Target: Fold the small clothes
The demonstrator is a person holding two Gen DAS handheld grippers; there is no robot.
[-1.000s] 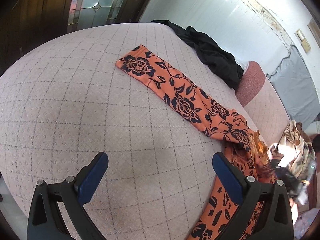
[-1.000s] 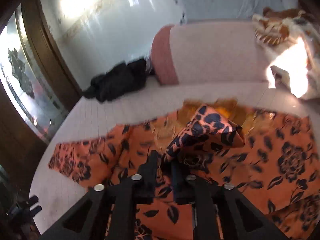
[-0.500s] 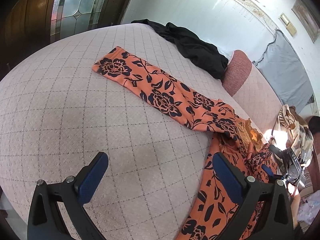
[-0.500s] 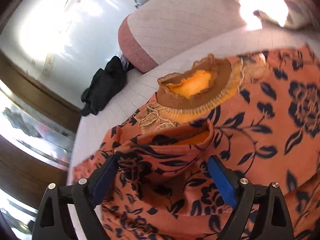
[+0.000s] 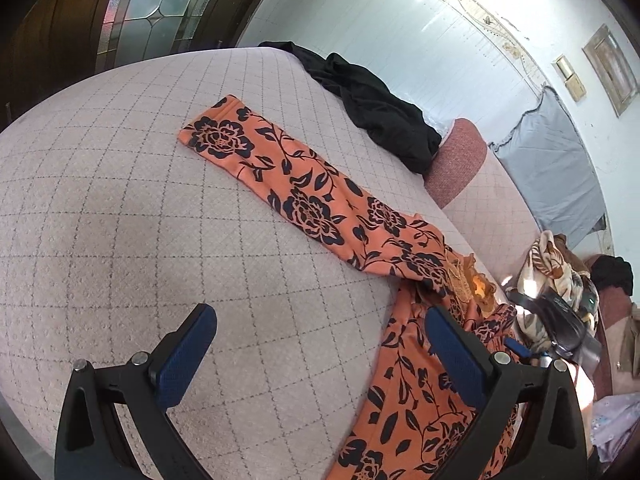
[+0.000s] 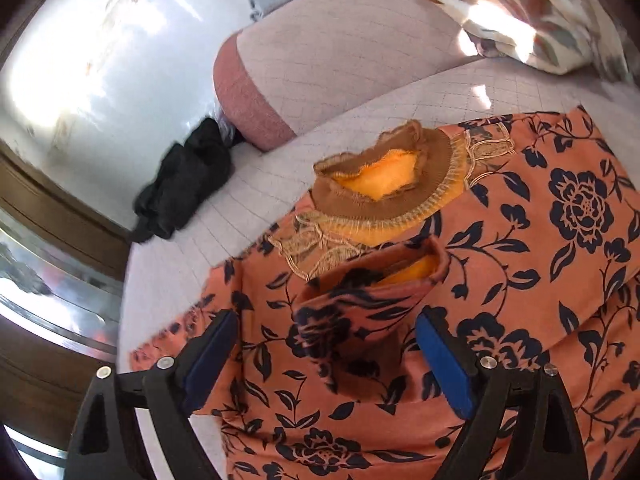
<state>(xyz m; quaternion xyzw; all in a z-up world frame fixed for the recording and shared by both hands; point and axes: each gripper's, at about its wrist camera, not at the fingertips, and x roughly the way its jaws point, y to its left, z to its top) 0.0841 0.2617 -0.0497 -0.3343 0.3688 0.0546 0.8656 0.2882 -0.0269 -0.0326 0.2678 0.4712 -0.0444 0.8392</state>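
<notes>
While both grippers, left (image 5: pixel 320 356) and right (image 6: pixel 326 354), stand spread and empty, the orange floral top (image 6: pixel 520 264) lies on the quilted bed (image 5: pixel 120 208), its folded-in sleeve (image 6: pixel 360 300) bunched upright, liable to spring back.

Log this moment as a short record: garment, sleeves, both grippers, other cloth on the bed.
garment: orange floral top, spread on the quilted bed, neckline up
left sleeve: stretched out flat
right sleeve: folded in over the body, cuff between the right gripper's pads, not pinched
left gripper: open, above bare quilt, holding nothing
right gripper: open, jaws have just been opening
other cloth: black garment bunched near the bolster
</notes>
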